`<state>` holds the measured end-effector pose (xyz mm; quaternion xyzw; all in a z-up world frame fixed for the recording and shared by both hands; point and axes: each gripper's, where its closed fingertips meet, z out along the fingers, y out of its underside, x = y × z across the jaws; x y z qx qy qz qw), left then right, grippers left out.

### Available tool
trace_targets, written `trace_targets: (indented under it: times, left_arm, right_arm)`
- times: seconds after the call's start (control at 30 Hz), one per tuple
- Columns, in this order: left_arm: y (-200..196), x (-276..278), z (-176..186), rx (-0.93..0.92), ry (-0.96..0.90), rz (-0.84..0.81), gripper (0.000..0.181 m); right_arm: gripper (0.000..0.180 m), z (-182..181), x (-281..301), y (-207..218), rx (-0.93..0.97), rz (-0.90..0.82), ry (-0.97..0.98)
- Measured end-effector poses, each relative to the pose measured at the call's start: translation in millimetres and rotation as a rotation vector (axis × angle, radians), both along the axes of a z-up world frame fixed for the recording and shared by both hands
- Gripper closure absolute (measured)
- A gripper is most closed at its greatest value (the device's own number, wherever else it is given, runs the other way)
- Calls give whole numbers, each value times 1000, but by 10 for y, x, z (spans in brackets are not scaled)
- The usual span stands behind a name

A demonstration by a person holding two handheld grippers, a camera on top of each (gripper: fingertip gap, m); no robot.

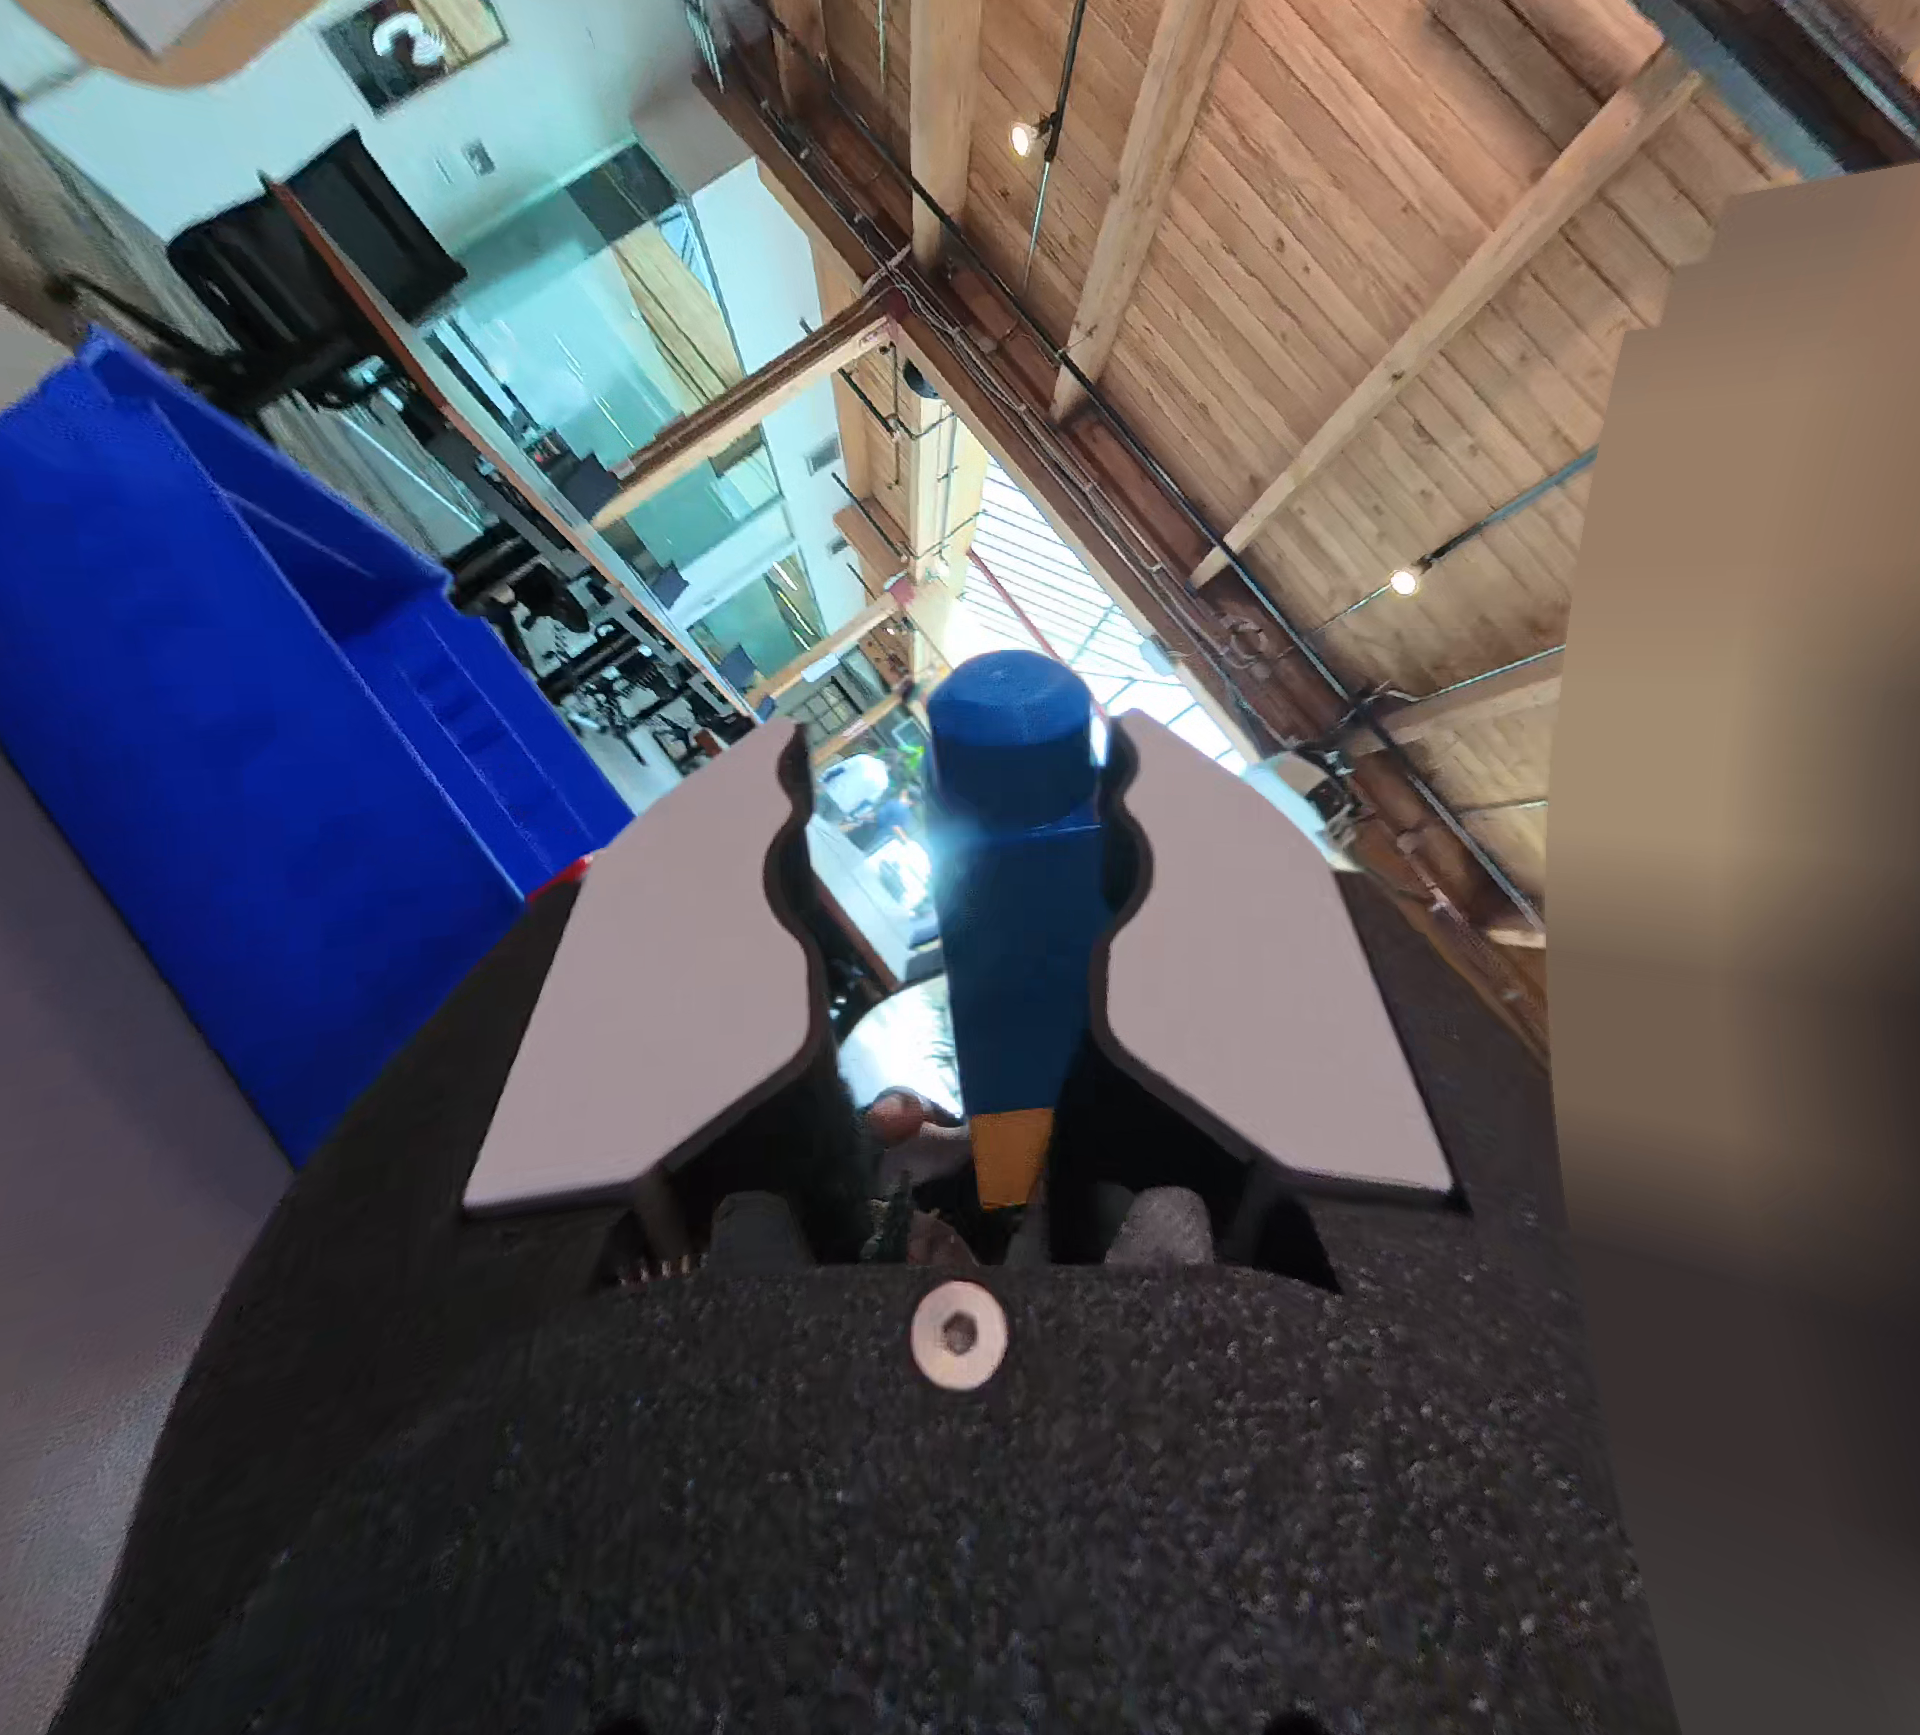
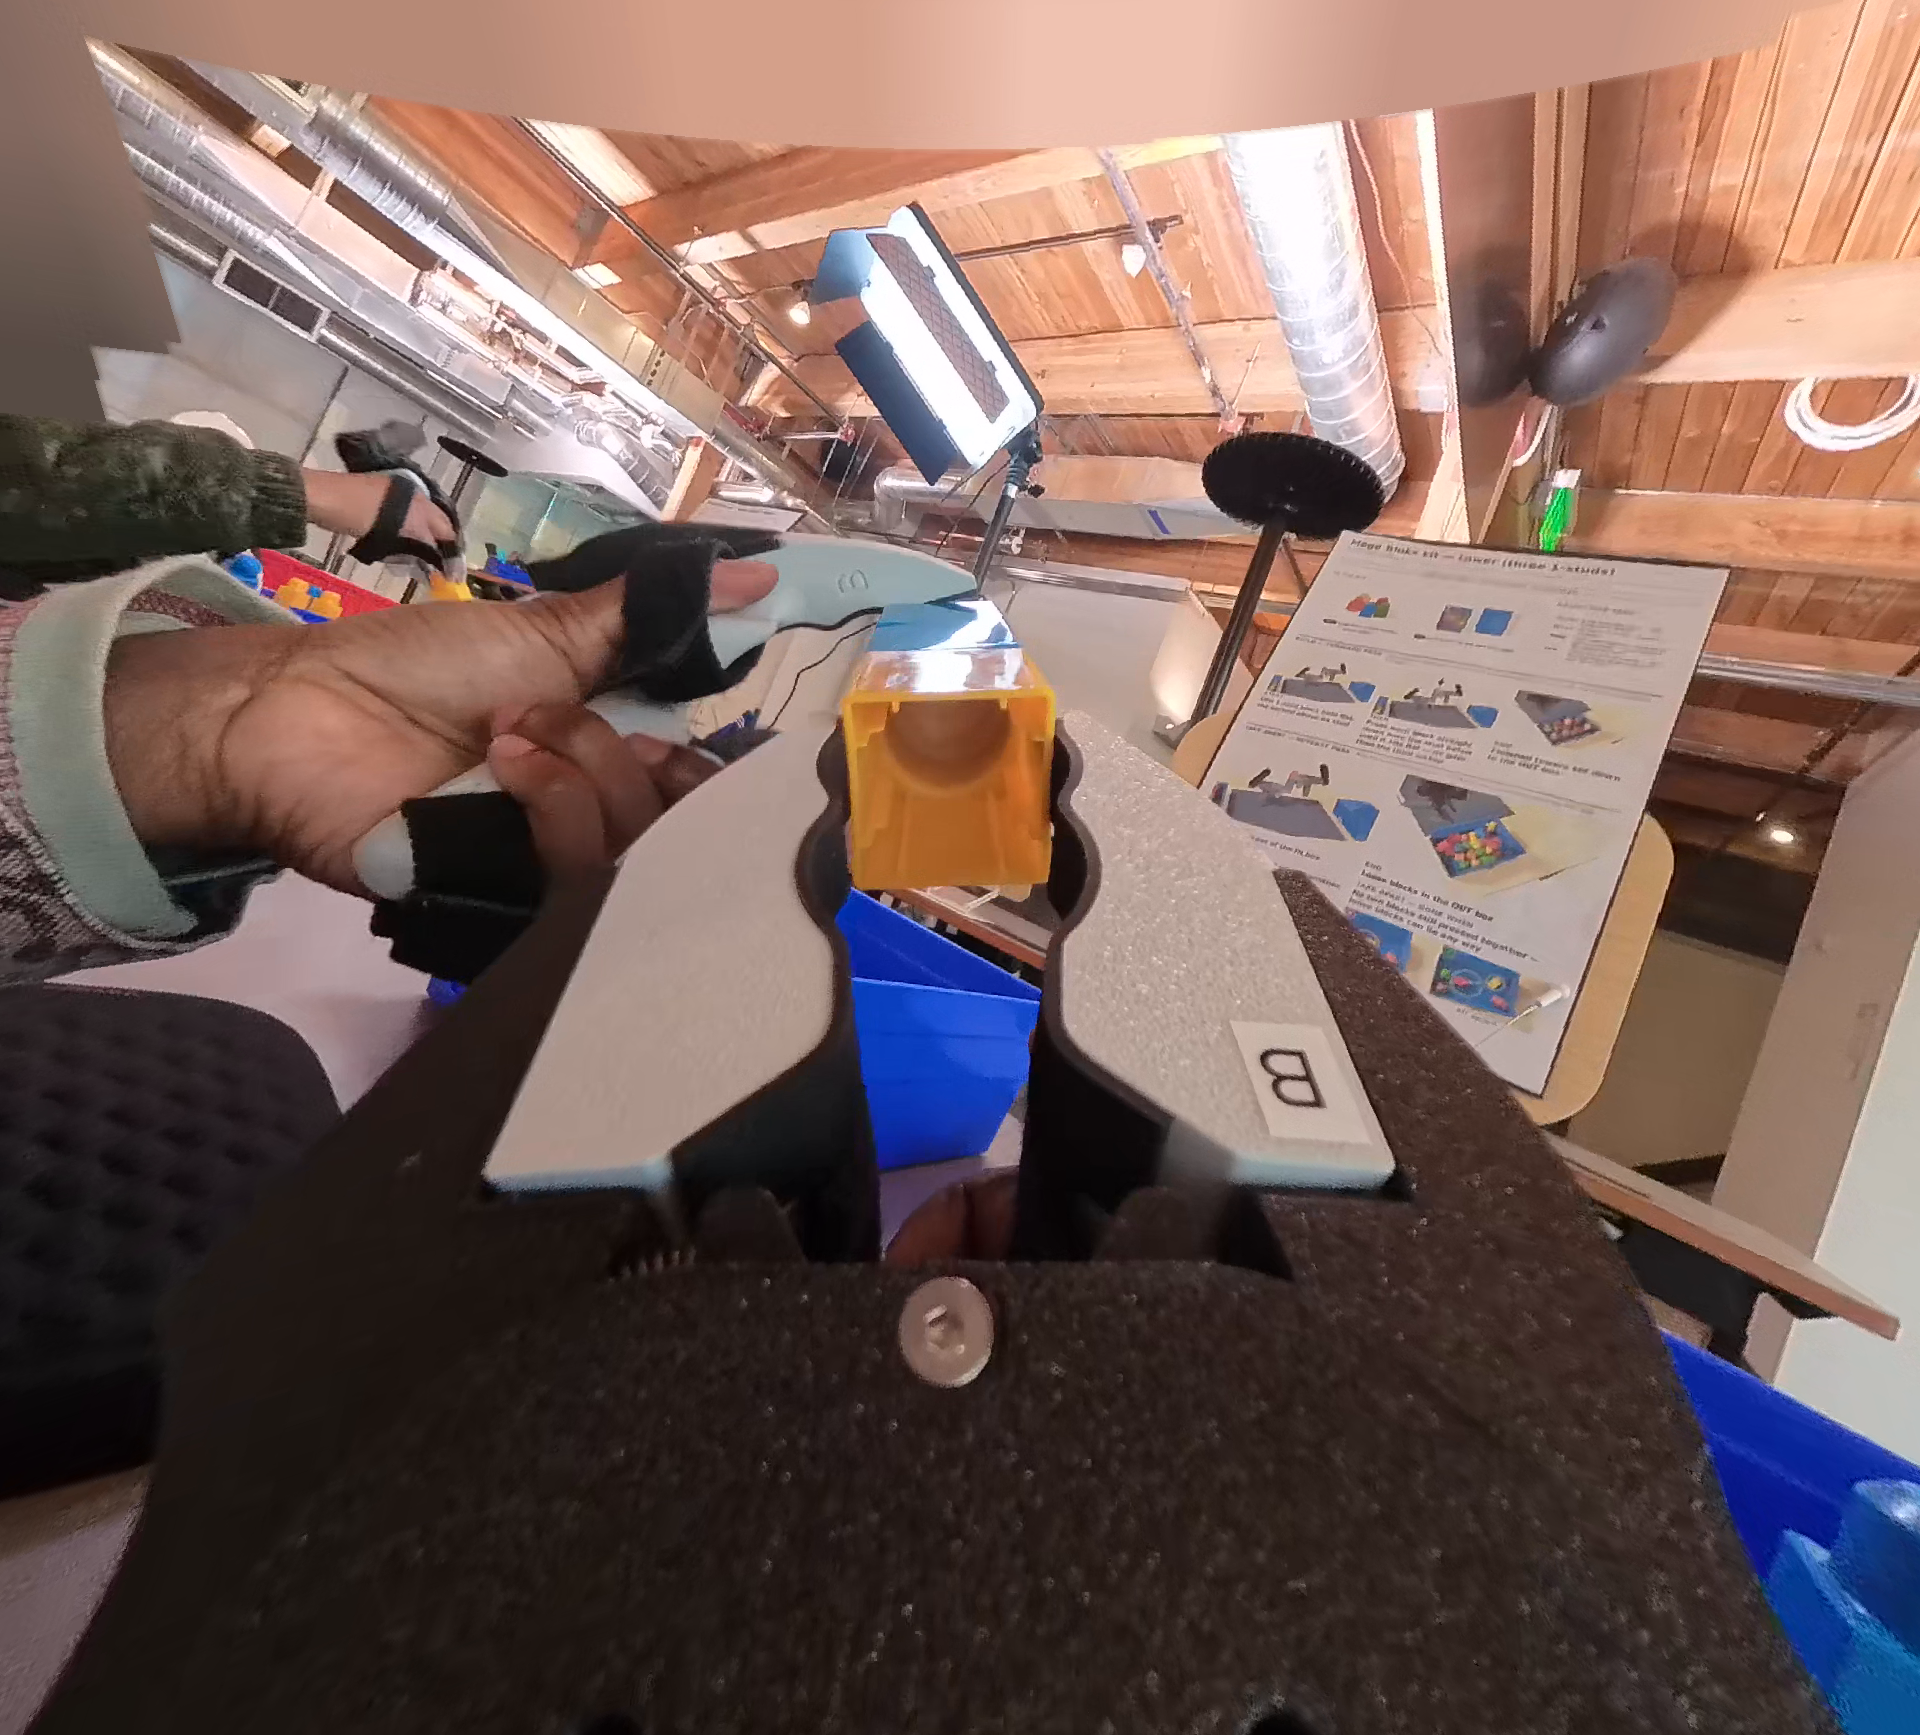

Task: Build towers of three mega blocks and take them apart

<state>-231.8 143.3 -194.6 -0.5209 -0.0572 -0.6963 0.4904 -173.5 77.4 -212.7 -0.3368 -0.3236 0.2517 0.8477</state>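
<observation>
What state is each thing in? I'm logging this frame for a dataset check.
Left hand-held gripper: shut on the blue block.
Right hand-held gripper: shut on the yellow block.
Blue block: held aloft, joined to the yellow block.
Yellow block: held aloft, hollow underside facing the camera.
Blue bin: open-topped.
Panel light: on.

Both wrist cameras tilt up toward the wooden ceiling (image 1: 1299,127), close behind their fingers; both share the blue-and-yellow block stack (image 2: 951,792).
</observation>
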Motion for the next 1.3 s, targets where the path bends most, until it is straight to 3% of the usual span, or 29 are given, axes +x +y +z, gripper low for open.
trace_targets:
  times: [0.13,0.23,0.33,0.43,0.47,0.5,0.57,0.67,0.8,0.97,1.03,1.23,1.3]
  left_arm:
    - [-14,-8,-93,-66,-97,-93,116]
    - [-4,-113,-77,-48,-110,-60,112]
    - [-50,-135,-50,28,-22,-32,110]
    - [-223,162,-163,100,177,-135,115]
    - [-283,245,-186,127,206,-165,130]
    - [-298,279,-199,140,217,-160,140]
    - [-258,239,-189,160,230,-108,142]
    - [-104,27,-238,292,534,152,142]
    - [34,-288,-384,538,1214,571,143]
    - [-8,8,-782,845,1764,625,143]
    - [-1,89,-887,919,1861,627,144]
    - [-29,185,-956,951,1846,565,143]
    - [-48,224,-986,972,1833,547,143]
  right_arm:
    - [144,-27,-36,-31,34,-16,-38]
    - [144,-43,-39,-13,37,-36,-51]
    - [144,-37,-14,9,28,-46,-37]
    - [144,-58,-32,19,18,-40,-46]
    - [144,-79,-58,17,15,-33,-61]
    - [144,-98,-78,16,11,-29,-72]
    - [144,-175,-119,69,-45,-21,-111]
    - [142,-350,-197,217,-211,12,-173]
    - [133,-369,-131,360,-419,117,-56]
    - [135,-334,-61,382,-523,208,46]
    - [137,-324,-30,386,-555,240,79]
    - [140,-421,-165,316,-567,276,-17]
    - [153,-446,-185,304,-543,248,-51]
